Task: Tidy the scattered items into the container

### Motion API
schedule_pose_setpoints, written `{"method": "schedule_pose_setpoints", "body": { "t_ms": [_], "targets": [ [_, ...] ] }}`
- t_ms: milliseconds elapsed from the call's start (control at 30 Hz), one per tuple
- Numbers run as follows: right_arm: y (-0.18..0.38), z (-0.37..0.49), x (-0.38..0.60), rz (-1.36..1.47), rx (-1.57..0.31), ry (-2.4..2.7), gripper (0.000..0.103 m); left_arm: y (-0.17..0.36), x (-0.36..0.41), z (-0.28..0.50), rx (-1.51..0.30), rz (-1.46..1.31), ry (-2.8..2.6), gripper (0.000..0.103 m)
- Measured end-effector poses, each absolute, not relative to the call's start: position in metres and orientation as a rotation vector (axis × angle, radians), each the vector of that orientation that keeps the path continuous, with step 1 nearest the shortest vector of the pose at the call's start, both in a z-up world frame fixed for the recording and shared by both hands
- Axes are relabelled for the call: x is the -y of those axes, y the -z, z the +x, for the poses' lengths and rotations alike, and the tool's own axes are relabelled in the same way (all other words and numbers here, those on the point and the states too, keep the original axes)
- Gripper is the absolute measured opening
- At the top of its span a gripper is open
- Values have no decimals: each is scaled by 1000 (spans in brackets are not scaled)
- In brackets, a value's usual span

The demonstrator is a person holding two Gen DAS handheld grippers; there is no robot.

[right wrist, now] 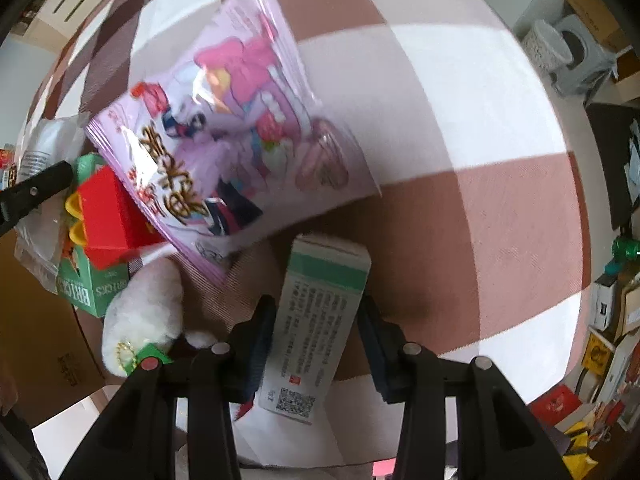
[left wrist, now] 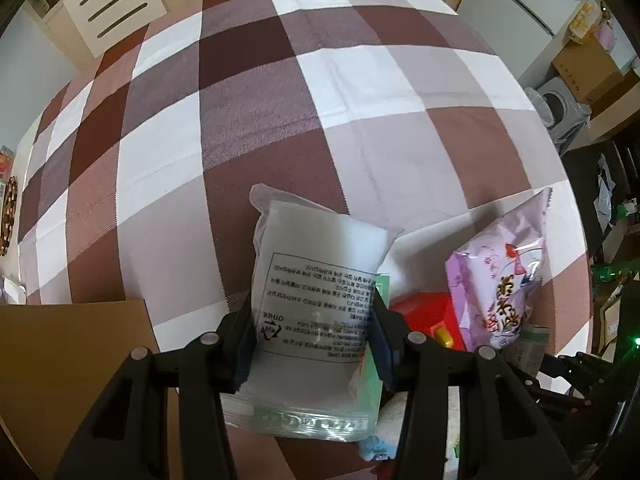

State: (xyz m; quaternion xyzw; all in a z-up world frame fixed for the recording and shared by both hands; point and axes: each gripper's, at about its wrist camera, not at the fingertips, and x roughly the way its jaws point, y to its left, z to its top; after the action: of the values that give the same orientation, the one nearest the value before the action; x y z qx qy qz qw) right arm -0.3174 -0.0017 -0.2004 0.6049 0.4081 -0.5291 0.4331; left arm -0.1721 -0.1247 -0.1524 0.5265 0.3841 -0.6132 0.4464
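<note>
Tools in both our hands are gripping: our left tool [left wrist: 314, 330] is pinching the clear pouch [left wrist: 316, 280] while our right tool [right wrist: 316, 344] is clamping the small carton [right wrist: 316, 320], probably for carrying to the cardboard box [left wrist: 72, 360] beside the worktop [left wrist: 240, 120] clutter.

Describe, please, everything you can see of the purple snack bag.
The purple snack bag is a glossy, sealed foil-like pouch with crimped, serrated ends, printed with pink cartoon art and bold lettering. It lies tilted, puffed, on the checked tablecloth, its lower edge overlapping the red block. Neither hand-held gripper touches it.
</note>
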Motion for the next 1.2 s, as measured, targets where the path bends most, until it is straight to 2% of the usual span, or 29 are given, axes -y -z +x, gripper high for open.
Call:
{"method": "schedule_pose_setpoints", "body": {
  "t_ms": [167,233,533,633,700,800,900,1000,1100,1200],
  "targets": [
    [198,-307,3,1462,-1040,1309,43,153,127,-173,-958,1295,1528,49],
    [194,-307,2,1459,-1026,1309,34,149,127,-172,-964,1286,1536,47],
    [155,-301,2,1381,-996,1323,34,121,115,-171,-952,1246,1573,47],
    [159,-295,-6,1364,-992,1315,34,111,109,-171,-948,1232,1587,47],
    [156,-286,-27,1368,-988,1304,26,104,104,-170,-951,1216,1591,47],
    [152,-339,11,1372,-986,1288,25,93,96,-167,-949,1194,1599,47],
    [150,-347,19,1378,-996,1279,25,86,90,-163,-940,1180,1598,47],
    [162,-354,20,1412,-997,1268,31,85,86,-158,-946,1172,1581,47],
    [167,-352,23,1428,-979,1264,50,87,81,-153,-959,1167,1563,47],
    [184,-343,25,1420,-1069,1272,51,87,78,-150,-962,1163,1558,47]
  ]
}}
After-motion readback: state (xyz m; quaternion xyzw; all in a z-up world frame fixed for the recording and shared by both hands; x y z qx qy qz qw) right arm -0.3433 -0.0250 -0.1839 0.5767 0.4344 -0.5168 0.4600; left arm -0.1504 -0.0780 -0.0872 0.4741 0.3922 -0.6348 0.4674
